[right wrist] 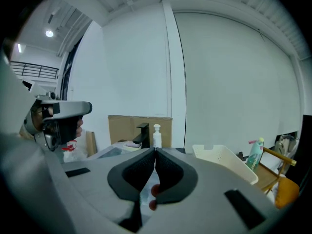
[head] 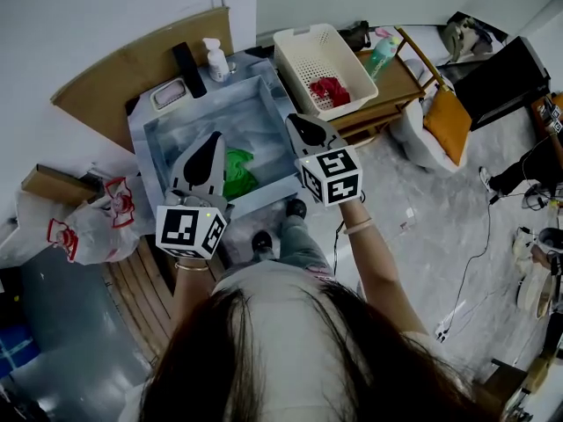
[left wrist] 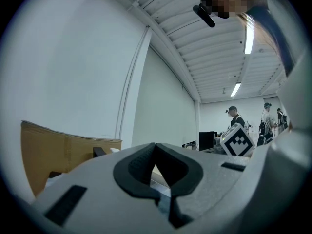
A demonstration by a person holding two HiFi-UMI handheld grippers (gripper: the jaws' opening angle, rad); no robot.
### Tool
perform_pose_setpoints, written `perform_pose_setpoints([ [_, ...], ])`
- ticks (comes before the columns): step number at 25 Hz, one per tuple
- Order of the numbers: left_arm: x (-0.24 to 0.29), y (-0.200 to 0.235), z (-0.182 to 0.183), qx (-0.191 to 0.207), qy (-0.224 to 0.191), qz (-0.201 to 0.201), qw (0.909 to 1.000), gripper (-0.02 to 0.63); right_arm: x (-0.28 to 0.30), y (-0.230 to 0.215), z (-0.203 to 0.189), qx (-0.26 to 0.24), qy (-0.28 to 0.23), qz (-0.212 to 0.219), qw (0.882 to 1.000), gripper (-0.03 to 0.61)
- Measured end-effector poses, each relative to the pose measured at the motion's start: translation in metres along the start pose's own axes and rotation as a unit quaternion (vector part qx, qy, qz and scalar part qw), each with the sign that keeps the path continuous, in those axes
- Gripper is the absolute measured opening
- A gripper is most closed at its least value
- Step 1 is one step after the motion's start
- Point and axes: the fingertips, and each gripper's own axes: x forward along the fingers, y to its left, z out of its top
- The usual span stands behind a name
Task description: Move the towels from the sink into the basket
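Towels: we see two, a green towel [head: 236,172] and a red towel [head: 331,90].
Green towel: it lies crumpled in the sink [head: 189,134], toward the near right part of the basin.
Red towel: it lies on the floor of the basket [head: 295,55], near its right side.
Basket: a cream, slotted tub that stands on a wooden shelf [head: 400,82] just beside the sink's far right corner; in the right gripper view we see its rim [right wrist: 224,162] ahead and to the right.
Left gripper: the left gripper [head: 214,137] hangs over the sink, its tip just left of the green towel. In its own view [left wrist: 155,145] we see the jaws pressed together at the tips, with nothing between them.
Right gripper: the right gripper [head: 295,120] hangs over the sink's right rim, between the green towel and the basket. In its own view [right wrist: 155,150] the jaws are pressed together at the tips. A small reddish patch shows through the gap behind them, and we cannot tell what it is.
Sink surroundings: a black faucet [head: 188,69] and a white soap bottle [head: 215,60] stand at the far rim, with cardboard [head: 132,69] behind them.
Elsewhere: a plastic bag [head: 92,227] lies left of the sink, and a green spray bottle [head: 381,53] stands right of the basket.
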Motion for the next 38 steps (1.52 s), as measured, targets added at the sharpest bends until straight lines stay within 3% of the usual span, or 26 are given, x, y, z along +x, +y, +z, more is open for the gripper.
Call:
perform_pose_setpoints([
  [18, -0.036, 0.045, -0.005, -0.013, 0.003, 0.081, 0.9966, 0.006, 0.037, 0.076, -0.007, -0.050, 0.045, 0.123, 0.990, 0.028],
  [38, -0.029, 0.071, -0.025, -0.014, 0.025, 0.144, 0.9892, 0.006, 0.096, 0.114, -0.065, -0.113, 0.142, 0.251, 0.951, 0.029],
])
